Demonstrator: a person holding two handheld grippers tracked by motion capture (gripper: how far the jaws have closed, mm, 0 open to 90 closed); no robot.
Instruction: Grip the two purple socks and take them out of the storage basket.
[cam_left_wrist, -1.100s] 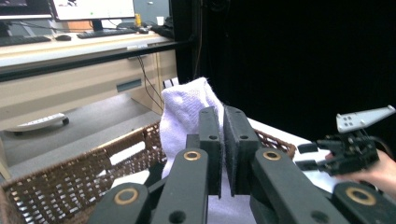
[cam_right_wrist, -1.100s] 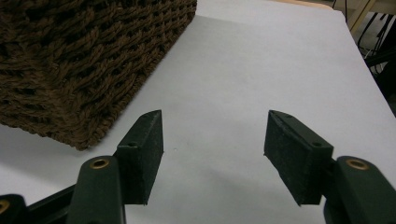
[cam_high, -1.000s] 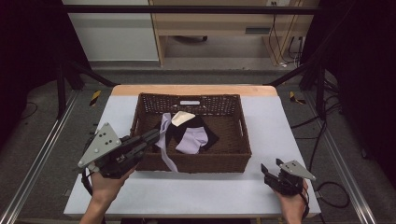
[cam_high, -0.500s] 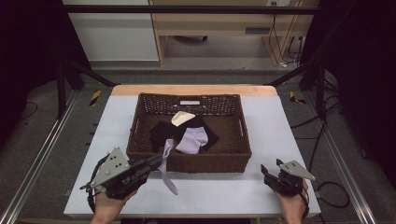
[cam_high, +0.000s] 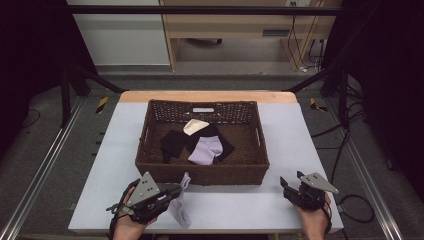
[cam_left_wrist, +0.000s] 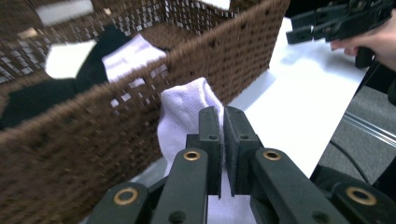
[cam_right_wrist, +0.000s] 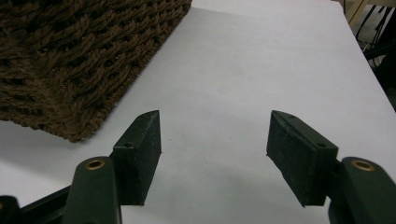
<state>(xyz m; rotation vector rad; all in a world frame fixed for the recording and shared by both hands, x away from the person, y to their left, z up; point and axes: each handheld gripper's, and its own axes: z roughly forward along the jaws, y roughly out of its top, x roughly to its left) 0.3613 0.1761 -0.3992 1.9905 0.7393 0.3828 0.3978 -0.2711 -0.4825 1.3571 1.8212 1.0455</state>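
Left tongs at seven o'clock on the white surface, clamped tight on a lavender sock. Sock hanging out past the tongs, draped down onto the surface just in front of the basket's near wall, touching or almost touching the wicker at its upper end. In the left gripper view, same sock bunched up between the closed tongs and pressed close to the brown weave.

Wicker basket at the centre, toward twelve o'clock from the tongs, rectangular, dark brown, with a handle slot in the far wall. Inside: black sock at nine o'clock of the pile, cream sock at twelve o'clock near the far wall, second lavender sock at six o'clock, lying over more black fabric that spreads toward three o'clock. All four heaped together, overlapping, in the middle of the basket floor.

Right tongs at five o'clock on the surface, well apart from the basket's right corner, gaping and just lately widening, gripping nothing. In the right gripper view, tongs spread wide over bare white surface, basket corner at ten o'clock.
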